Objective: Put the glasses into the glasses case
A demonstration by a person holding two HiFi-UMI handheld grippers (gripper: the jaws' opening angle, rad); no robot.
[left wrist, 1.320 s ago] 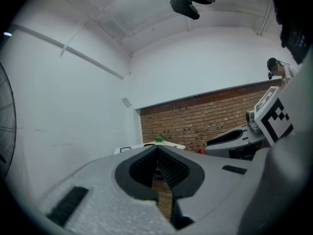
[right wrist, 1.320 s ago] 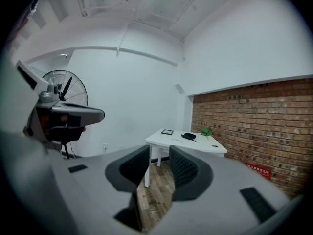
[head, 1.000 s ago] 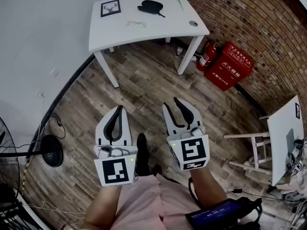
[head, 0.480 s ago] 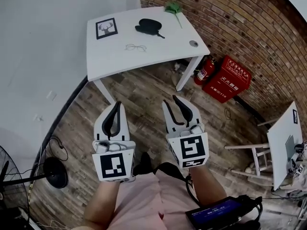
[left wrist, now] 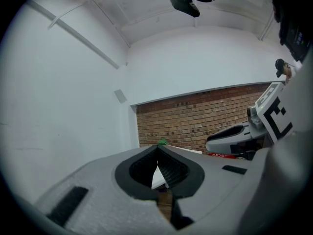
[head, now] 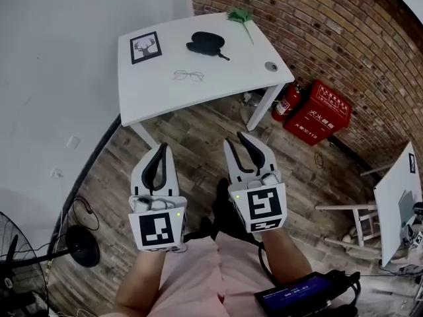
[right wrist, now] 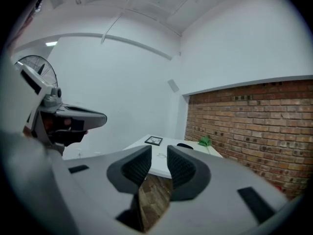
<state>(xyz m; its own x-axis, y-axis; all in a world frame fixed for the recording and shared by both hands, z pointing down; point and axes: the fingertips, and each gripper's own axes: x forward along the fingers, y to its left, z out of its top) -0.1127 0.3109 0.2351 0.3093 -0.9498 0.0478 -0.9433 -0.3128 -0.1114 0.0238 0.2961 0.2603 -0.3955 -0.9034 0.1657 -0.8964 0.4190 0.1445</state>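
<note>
Left gripper [head: 162,148]: jaws were closed, empty. Right gripper [head: 236,139]: jaws stood apart, just closing on nothing. Both hung over open floor [head: 198,134], short of the table [head: 152,92] edge. Glasses [head: 188,76] lay mid-table, long axis along that edge, near the black case [head: 206,43].

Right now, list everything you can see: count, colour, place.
table: one, white, in the corner ahead
glasses: one pair, thin-framed, mid-table
glasses case: one, black, behind the glasses
framed picture: one, black-framed, table's far left
green item: one, table's far right corner
round object: one, grey, table's right edge
fire extinguisher: one, red, floor beside the table
box: one, red, beside the extinguisher
fan: one, black, lower left floor
left gripper: one, white, jaws shut, empty
right gripper: one, white, jaws open, just been closing, nothing between
</note>
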